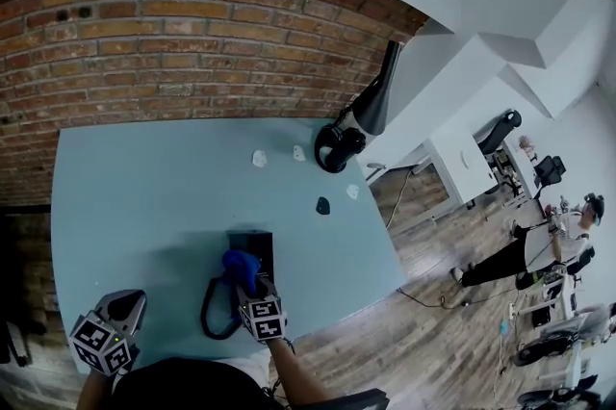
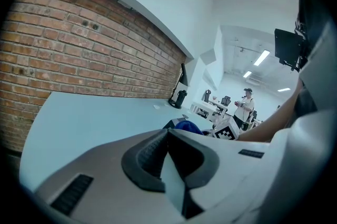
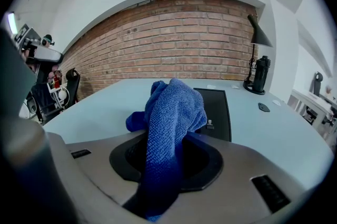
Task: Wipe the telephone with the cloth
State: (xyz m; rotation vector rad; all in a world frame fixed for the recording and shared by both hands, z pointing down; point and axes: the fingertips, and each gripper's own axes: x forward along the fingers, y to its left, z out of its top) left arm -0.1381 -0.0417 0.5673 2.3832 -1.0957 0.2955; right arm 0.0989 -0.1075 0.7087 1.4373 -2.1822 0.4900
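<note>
Here, the right gripper [image 1: 252, 294] is held low over the near edge of the worktop [image 1: 144, 196], out in front of the person's body, and it points away toward the brick wall [image 1: 192, 42]. Its jaws are pinched on a blue cloth [image 3: 171, 112]. The cloth sticks up out of the jaws in a soft bunch, and its top flops forward. The black telephone [image 1: 252, 244] lies flat on the worktop just past that gripper, and in the head view the cloth sits over the phone's near end. I cannot tell if the cloth is touching it. A black cord [image 1: 214, 312] makes a loop on the worktop just to the left of the right gripper. The left gripper [image 1: 120, 307] is well off to the left, by the near left corner of the worktop. It is tipped toward the phone, and its jaws are pressed together with nothing in them. The worktop is pale blue. At its far side stand a black lamp [image 1: 371, 110], a few small white bits [image 1: 259, 159] and one small dark thing [image 1: 322, 205]. To the right there is a wooden floor [image 1: 404, 321] with white desks [image 1: 462, 158], and a person [image 1: 539, 249] stands far off.
</note>
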